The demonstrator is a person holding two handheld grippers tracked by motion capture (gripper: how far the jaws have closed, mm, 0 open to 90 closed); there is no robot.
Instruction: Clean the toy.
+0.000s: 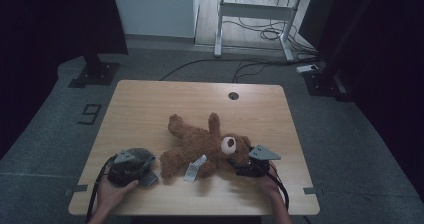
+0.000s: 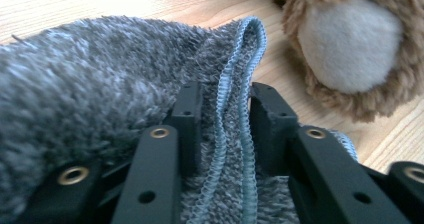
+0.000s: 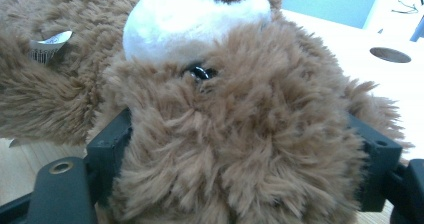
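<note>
The left tool (image 2: 220, 119) pinched a grey towel (image 2: 100, 74); at three o'clock, the right tool (image 3: 240, 149), spread wide, clasped the teddy bear (image 3: 235, 134)'s head.

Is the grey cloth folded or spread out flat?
Folded, or at least bunched. In the left gripper view two runs of the cloth's blue stitched hem lie side by side between the left gripper's fingers; the high view shows a rumpled heap.

a light wooden table (image 1: 150, 104) stands mid-frame on grey carpet (image 1: 345, 134). at upper right a white desk frame (image 1: 255, 9) stands over loose cables (image 1: 265, 34). dark curtains (image 1: 45, 29) hang on both sides; the room is dim.
</note>
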